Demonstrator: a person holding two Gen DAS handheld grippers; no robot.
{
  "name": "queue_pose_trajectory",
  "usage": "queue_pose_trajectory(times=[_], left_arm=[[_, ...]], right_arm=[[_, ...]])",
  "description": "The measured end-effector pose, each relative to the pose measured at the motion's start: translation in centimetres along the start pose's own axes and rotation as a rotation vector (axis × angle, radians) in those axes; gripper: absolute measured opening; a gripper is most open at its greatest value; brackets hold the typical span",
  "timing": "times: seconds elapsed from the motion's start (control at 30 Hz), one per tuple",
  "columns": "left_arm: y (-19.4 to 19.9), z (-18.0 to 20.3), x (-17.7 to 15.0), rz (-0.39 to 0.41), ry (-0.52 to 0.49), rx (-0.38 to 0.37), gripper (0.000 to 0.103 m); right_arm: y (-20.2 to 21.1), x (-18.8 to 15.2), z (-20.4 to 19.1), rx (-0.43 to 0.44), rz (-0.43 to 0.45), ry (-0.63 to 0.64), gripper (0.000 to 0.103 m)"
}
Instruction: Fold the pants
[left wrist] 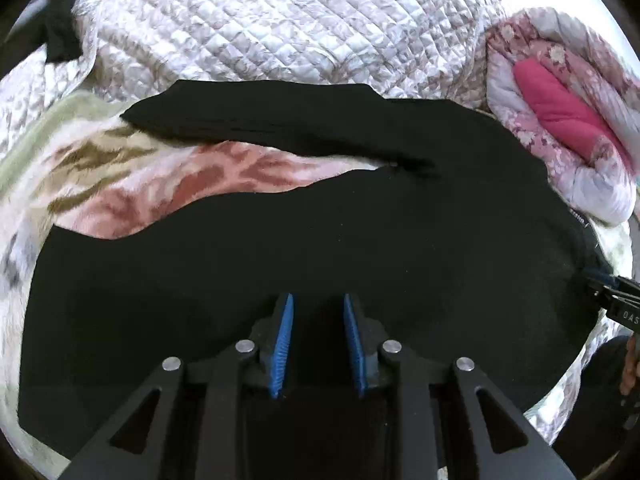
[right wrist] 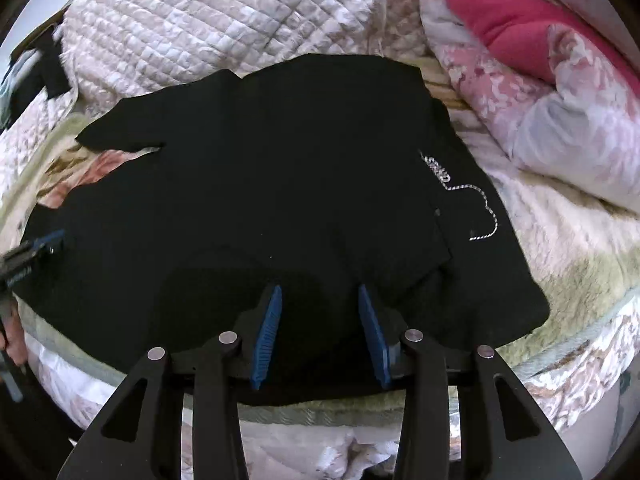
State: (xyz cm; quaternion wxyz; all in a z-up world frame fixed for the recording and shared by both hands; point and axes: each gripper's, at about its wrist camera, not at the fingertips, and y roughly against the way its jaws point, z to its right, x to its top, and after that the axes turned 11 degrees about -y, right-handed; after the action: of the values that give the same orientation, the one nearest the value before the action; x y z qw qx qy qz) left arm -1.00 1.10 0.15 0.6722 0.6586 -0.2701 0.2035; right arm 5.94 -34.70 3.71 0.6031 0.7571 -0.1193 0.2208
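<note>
Black pants lie spread across the bed, with one leg stretched along the far side and the other nearer me. My left gripper hovers over the near leg with its blue pads apart and nothing pinched between them. In the right wrist view the pants show white stitching near the waist end. My right gripper stands open over the near edge of the cloth. Each gripper also shows at the rim of the other view: the right gripper, the left gripper.
A fleece blanket with a leaf pattern lies under the pants. Behind it is a quilted bedspread. A bundled pink floral duvet sits at the right. The bed's front edge runs just below the right gripper.
</note>
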Motion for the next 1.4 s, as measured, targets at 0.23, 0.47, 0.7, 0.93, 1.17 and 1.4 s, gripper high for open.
queue_pose_trajectory(times=[0.23, 0.47, 0.7, 0.93, 1.17, 1.4], left_arm=[[0.3, -2.4, 0.5, 0.007, 0.06, 0.053, 0.032], [0.9, -3.7, 0.4, -0.01, 0.084, 0.101, 0.032], [3.1, -3.0, 0.6, 0.016, 0.092, 0.089, 0.032], [3.7, -2.5, 0.2, 0.018, 0.08, 0.09, 0.033], [1.7, -2.6, -1.1, -0.046, 0.092, 0.079, 0.033], [2.4, -2.7, -0.3, -0.027, 0.087, 0.068, 0.033]], right_arm=[[1.9, -0.7, -0.5, 0.029, 0.045, 0.011, 0.048], [1.6, -1.1, -1.5, 0.064, 0.028, 0.02, 0.052], [1.5, -2.0, -4.2, 0.123, 0.013, 0.079, 0.052], [0.4, -2.9, -5.7, 0.134, -0.032, 0.119, 0.052], [0.6, -2.5, -5.5, 0.139, -0.032, 0.108, 0.053], [0.7, -1.1, -5.1, 0.145, -0.018, 0.086, 0.053]])
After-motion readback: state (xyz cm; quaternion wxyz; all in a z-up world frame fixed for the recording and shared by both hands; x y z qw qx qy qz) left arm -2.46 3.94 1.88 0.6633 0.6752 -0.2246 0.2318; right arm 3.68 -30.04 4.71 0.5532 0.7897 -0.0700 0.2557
